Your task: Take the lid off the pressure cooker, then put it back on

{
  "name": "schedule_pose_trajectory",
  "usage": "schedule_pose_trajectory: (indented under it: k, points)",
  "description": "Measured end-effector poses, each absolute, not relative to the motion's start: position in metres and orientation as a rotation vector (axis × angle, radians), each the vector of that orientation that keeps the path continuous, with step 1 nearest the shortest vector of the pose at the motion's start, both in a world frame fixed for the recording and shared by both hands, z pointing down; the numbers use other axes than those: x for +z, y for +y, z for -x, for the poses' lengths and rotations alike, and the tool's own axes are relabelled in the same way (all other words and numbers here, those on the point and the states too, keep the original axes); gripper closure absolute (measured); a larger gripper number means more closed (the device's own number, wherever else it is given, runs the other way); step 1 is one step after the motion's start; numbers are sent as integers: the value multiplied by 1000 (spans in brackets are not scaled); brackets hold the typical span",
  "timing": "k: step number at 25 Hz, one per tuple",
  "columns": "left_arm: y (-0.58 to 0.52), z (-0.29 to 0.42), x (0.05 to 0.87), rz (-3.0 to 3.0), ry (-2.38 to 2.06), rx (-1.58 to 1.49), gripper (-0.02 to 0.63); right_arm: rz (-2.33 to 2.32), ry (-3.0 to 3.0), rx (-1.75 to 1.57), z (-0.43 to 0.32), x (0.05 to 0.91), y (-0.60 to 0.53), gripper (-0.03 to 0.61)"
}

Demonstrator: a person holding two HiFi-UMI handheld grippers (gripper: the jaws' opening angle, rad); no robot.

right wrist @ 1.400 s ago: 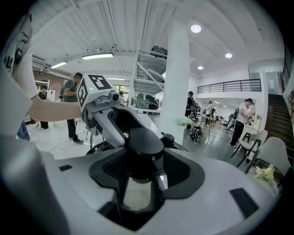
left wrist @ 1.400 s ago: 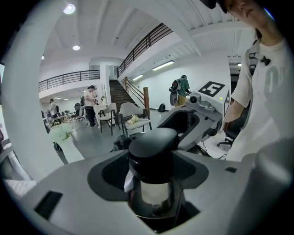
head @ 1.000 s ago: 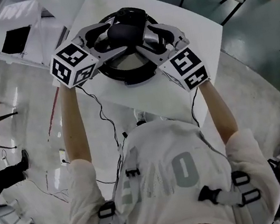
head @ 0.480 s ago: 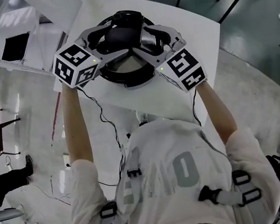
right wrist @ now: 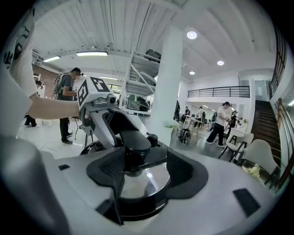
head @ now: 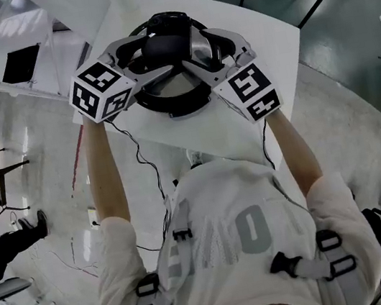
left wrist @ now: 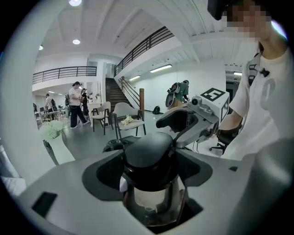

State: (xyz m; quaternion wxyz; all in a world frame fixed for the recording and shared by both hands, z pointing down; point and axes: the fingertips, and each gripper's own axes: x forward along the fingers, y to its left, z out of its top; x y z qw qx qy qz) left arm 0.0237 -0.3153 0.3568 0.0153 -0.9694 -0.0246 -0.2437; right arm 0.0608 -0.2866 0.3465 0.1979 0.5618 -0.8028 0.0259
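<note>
Opened a little wider than a moment ago, the right gripper [right wrist: 147, 167] is held loose around the lid's knob [right wrist: 135, 142], unclenched. The knob is clasped by the left gripper [left wrist: 149, 170]. The lid [right wrist: 147, 181] is seated on the pressure cooker [head: 171, 104], on the white table [head: 262, 62].

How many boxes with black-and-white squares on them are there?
2. One cube sits on the left gripper, left of the pressure cooker lid; the other on the right gripper, whose jaws have just been opening over the lid, gripping nothing. None looks hidden.
</note>
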Motion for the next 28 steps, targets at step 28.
schedule_pose_trajectory:
  k: [28]
  points:
    - [-352,3,267,2960,443,-313,288,-1711,-2318,-1,-95,289,-305,330]
